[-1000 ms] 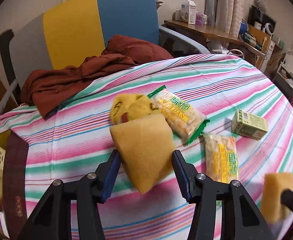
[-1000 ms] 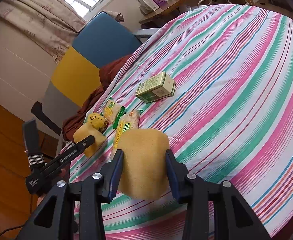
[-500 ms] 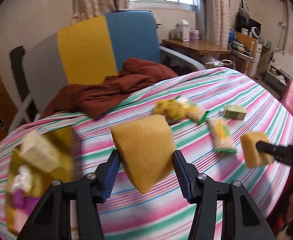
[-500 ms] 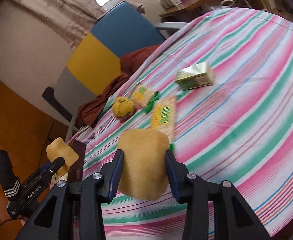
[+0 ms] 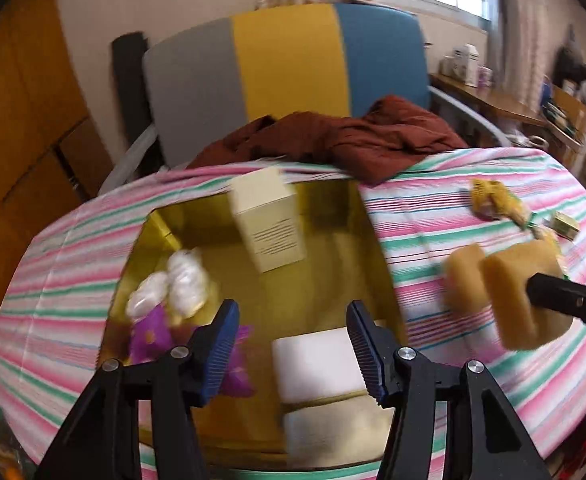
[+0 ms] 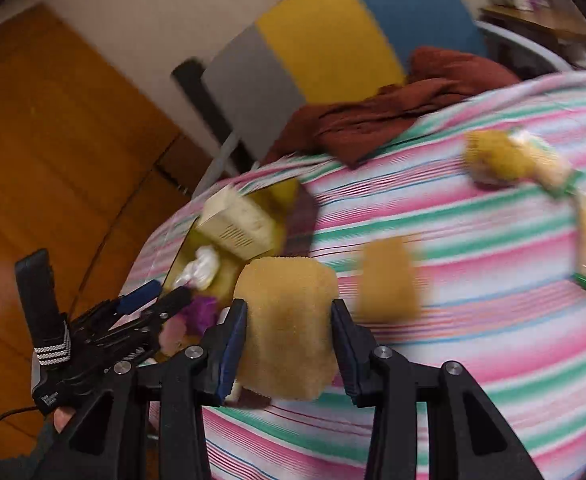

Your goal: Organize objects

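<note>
My left gripper (image 5: pixel 293 308) hangs open over a yellow box (image 5: pixel 377 232) with nothing between its blue pads. It also shows at the left of the right wrist view, left gripper (image 6: pixel 165 294). My right gripper (image 6: pixel 289 308) is shut on a yellow sponge (image 6: pixel 285 320), just right of the box. From the left wrist view that held sponge (image 5: pixel 529 296) sits against a black finger (image 5: pixel 565 304). A second, loose sponge (image 6: pixel 389 276) is blurred over the striped cloth beside it, also loose sponge (image 5: pixel 463 276); I cannot tell whether it rests or is in the air.
The box holds a cream carton (image 5: pixel 269 220), white wrapped pieces (image 5: pixel 181 284), a purple item (image 5: pixel 149 336) and white blocks (image 5: pixel 317 364). Snack packets (image 5: pixel 497 200) and a small green carton (image 5: pixel 565 226) lie far right. A dark red cloth (image 5: pixel 353 140) drapes a grey, yellow and blue chair (image 5: pixel 289 60).
Both grippers swung left from the snacks to the yellow box. The left gripper let go of its sponge, which is now loose to the right. The right gripper kept its sponge.
</note>
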